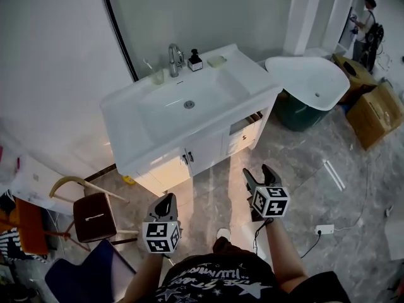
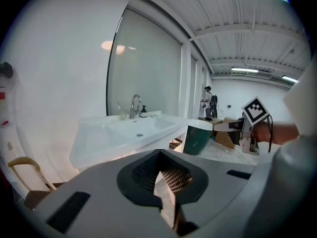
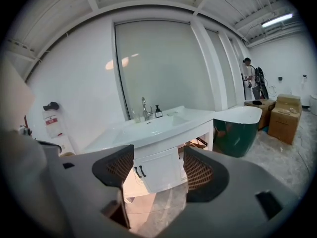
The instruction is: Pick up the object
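A white vanity with a sink (image 1: 189, 109) stands ahead against the wall. On its back rim are a chrome faucet (image 1: 174, 59), a clear cup (image 1: 156, 76), a dark soap bottle (image 1: 195, 60) and a pale green soap dish (image 1: 217, 61). Both grippers hang over the marble floor, short of the vanity and touching nothing. My left gripper (image 1: 167, 201) has its jaws together, as the left gripper view shows (image 2: 161, 175). My right gripper (image 1: 260, 173) is open with nothing between its pads (image 3: 158, 172); its marker cube (image 2: 255, 112) shows in the left gripper view.
A dark green tub under a white basin top (image 1: 309, 81) stands right of the vanity, with cardboard boxes (image 1: 375, 112) beyond. A brown stool (image 1: 93, 216) and a blue seat are at the lower left. A power strip (image 1: 324, 230) lies on the floor. A person (image 1: 366, 24) stands far back.
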The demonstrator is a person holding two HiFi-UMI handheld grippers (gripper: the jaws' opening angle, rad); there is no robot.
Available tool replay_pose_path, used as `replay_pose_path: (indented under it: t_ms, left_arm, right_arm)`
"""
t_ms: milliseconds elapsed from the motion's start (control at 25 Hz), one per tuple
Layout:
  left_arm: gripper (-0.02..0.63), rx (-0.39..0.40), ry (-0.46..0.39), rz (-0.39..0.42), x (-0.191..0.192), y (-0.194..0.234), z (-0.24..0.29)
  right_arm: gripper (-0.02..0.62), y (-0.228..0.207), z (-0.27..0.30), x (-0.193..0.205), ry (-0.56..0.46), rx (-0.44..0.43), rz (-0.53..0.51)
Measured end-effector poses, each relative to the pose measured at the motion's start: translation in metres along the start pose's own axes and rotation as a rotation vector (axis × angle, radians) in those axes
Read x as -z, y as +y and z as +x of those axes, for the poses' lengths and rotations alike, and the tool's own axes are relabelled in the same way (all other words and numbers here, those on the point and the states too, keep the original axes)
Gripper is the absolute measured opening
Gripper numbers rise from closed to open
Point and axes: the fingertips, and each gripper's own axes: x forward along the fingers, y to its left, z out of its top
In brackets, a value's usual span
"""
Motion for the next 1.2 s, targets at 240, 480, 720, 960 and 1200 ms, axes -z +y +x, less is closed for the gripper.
replay_pose_path:
  t_ms: [240, 480, 720, 960, 1200]
  left_arm:
    - [0.015, -0.023, -0.023, 0.0, -0.037, -0.018, 0.058]
    - [0.015, -0.026, -0.04, 0.007, -0.065, -0.016, 0.09]
    - [0.015, -0.038, -0.064, -0.004, -0.091, 0.0, 0.129]
    - [0.015, -0.013, -0.092, 0.0, -0.127, 0.015, 0.191]
    - [0.015, -0.025, -0.093, -0.027, -0.155, 0.045, 0.268]
  right_arm:
    - [0.302, -0.043, 0.042, -0.033, 0.013, -0.019, -0.026]
    - [0.302, -0.053, 0.072, -0.057, 0.018, -0.049, -0.059]
    - [0.302, -0.06, 0.109, -0.071, 0.032, -0.058, -0.065]
    - [0.302, -0.075, 0.162, -0.101, 0.032, -0.045, -0.079]
    - [0.302, -0.091, 0.236, -0.135, 0.045, -0.041, -0.1]
